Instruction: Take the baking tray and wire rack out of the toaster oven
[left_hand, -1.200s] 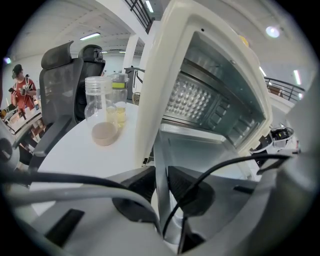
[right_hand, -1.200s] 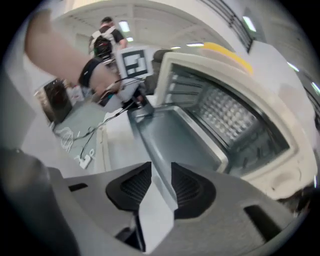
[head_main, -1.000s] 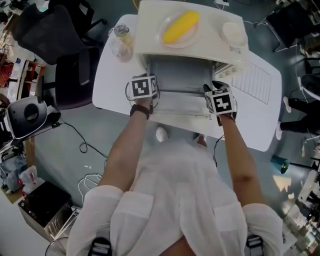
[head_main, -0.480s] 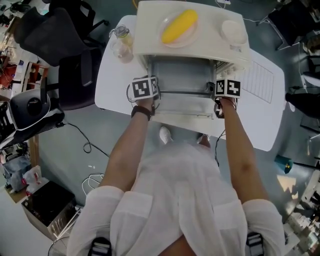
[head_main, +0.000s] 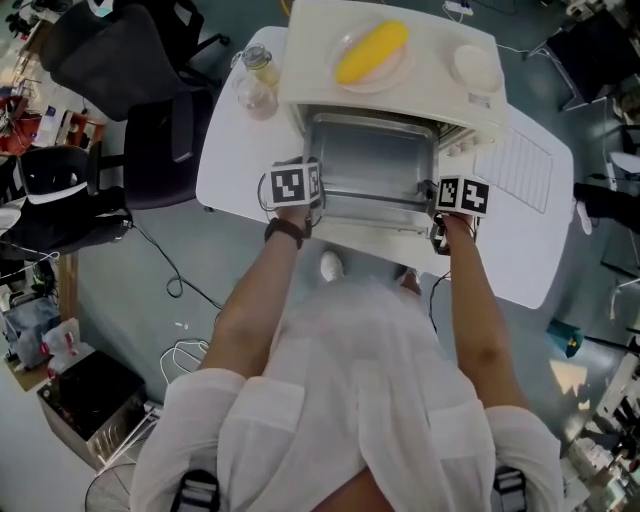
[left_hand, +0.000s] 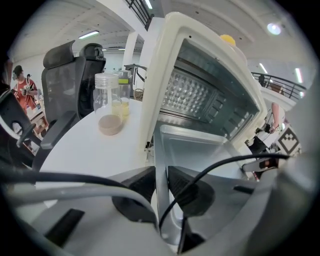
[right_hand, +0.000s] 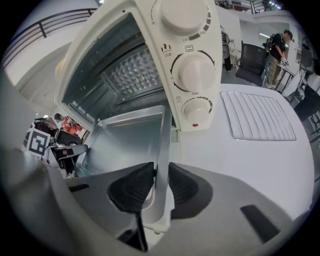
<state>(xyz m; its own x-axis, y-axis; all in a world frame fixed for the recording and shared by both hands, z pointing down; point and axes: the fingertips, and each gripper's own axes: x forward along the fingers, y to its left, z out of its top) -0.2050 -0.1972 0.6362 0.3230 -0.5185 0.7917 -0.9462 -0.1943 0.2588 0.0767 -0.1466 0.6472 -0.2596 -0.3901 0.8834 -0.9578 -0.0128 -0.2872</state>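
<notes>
My left claw (left_hand: 161, 187) is clamped on the left rim of the baking tray (head_main: 372, 165), which sticks partway out of the toaster oven (head_main: 430, 75) on the counter (head_main: 540, 240). My right claw (right_hand: 160, 182) has just been closing and pinches the tray's right rim. A wire rack (right_hand: 257, 117) lies flat beside the oven
</notes>
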